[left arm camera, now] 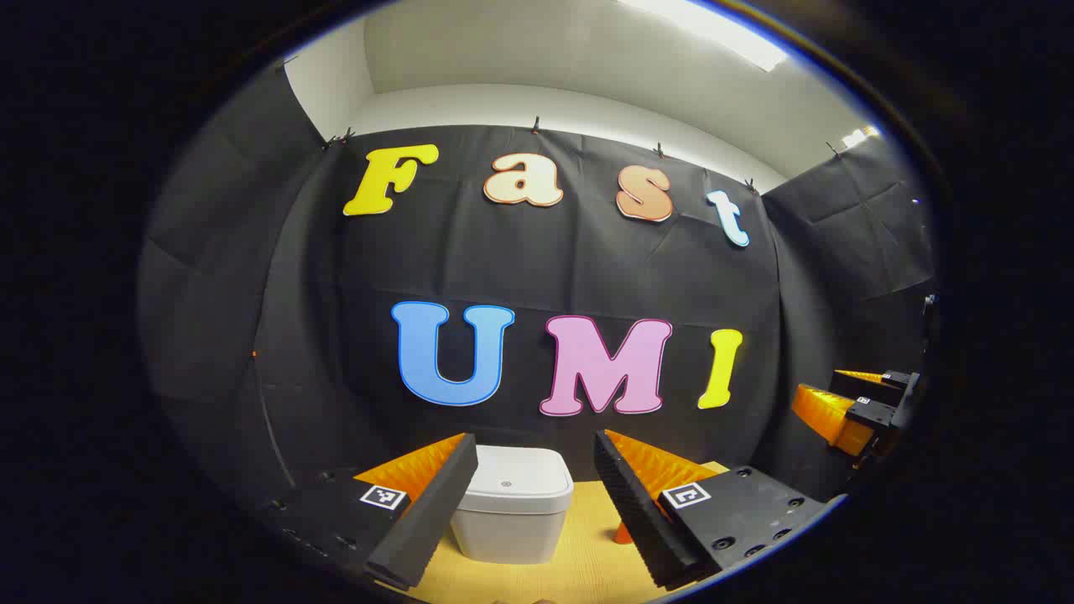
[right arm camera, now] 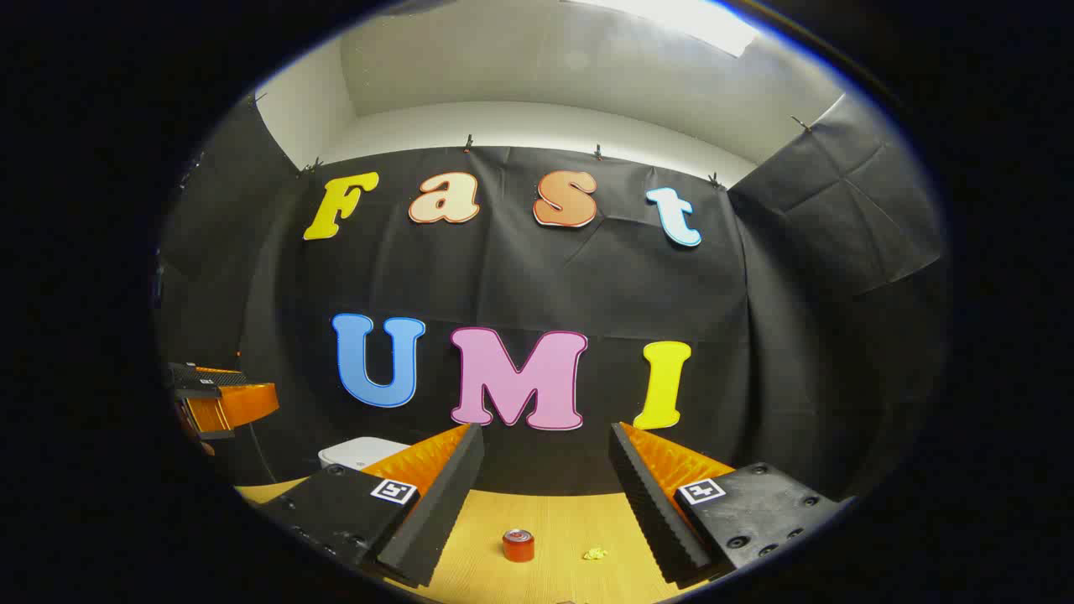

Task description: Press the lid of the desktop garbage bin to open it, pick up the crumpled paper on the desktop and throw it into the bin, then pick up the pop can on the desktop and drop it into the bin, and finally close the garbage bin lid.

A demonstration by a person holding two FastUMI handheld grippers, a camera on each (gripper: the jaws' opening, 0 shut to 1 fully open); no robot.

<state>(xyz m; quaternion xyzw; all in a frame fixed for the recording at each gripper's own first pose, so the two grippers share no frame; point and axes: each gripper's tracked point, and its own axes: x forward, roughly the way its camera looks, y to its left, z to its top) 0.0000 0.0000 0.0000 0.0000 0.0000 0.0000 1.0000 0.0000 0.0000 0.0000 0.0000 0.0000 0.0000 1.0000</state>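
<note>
Facing the lidded bin [left arm camera: 512, 503], left gripper [left arm camera: 529, 512] gapes; right gripper [right arm camera: 545, 512], released, frames can [right arm camera: 518, 545], paper [right arm camera: 595, 553].

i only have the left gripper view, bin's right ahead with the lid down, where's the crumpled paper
Observer: In the right gripper view the crumpled paper lies on the wooden desktop, between that gripper's open fingers.
Operator: and the can, i just see a bit of orange past my finger
Observer: The pop can stands upright on the desktop, just left of the paper in that view, apart from it.
Operator: is the right gripper holding anything
Observer: No. The right gripper is open with nothing between its fingers; can and paper lie farther ahead.
Operator: where's the bin from over there
Observer: The garbage bin shows at the left in that view, behind its left finger.
</note>
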